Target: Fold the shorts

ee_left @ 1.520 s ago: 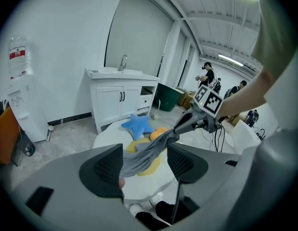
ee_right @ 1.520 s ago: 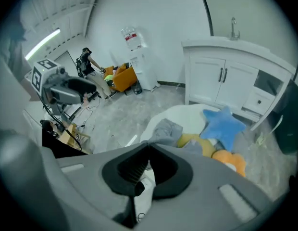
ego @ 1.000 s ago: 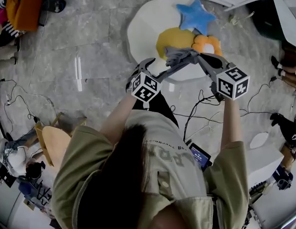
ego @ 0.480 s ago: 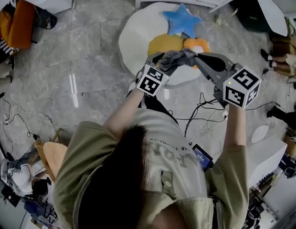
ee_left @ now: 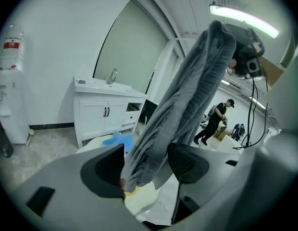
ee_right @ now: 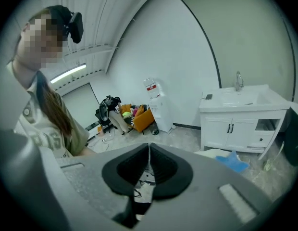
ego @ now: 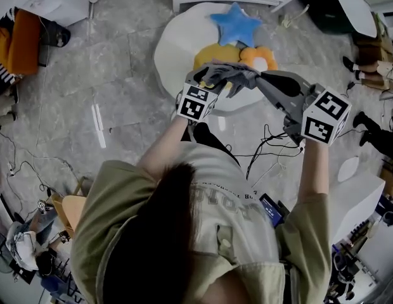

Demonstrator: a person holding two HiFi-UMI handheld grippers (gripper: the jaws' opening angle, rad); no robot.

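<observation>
Grey shorts (ego: 229,75) hang bunched, long axis spanning left gripper (ego: 206,80) to right gripper (ego: 260,78); both jaws clamp opposite ends.

We see a white round mat (ego: 174,56) on the grey stone floor (ego: 108,75) in the upper middle of the head view. A blue star cushion (ego: 234,23) lies at its top, a yellow cushion (ego: 212,52) sits below that, and an orange flower cushion (ego: 267,56) is just beside the yellow one. Black cables (ego: 266,152) trail over the floor at centre right. In the left gripper view we find a white sink cabinet (ee_left: 103,114) with a tap (ee_left: 112,75) at centre left. A water dispenser (ee_left: 9,109) stands at the left edge, a ceiling lamp (ee_left: 242,19) glows at upper right, and a person in black (ee_left: 215,121) stands far off at right.
</observation>
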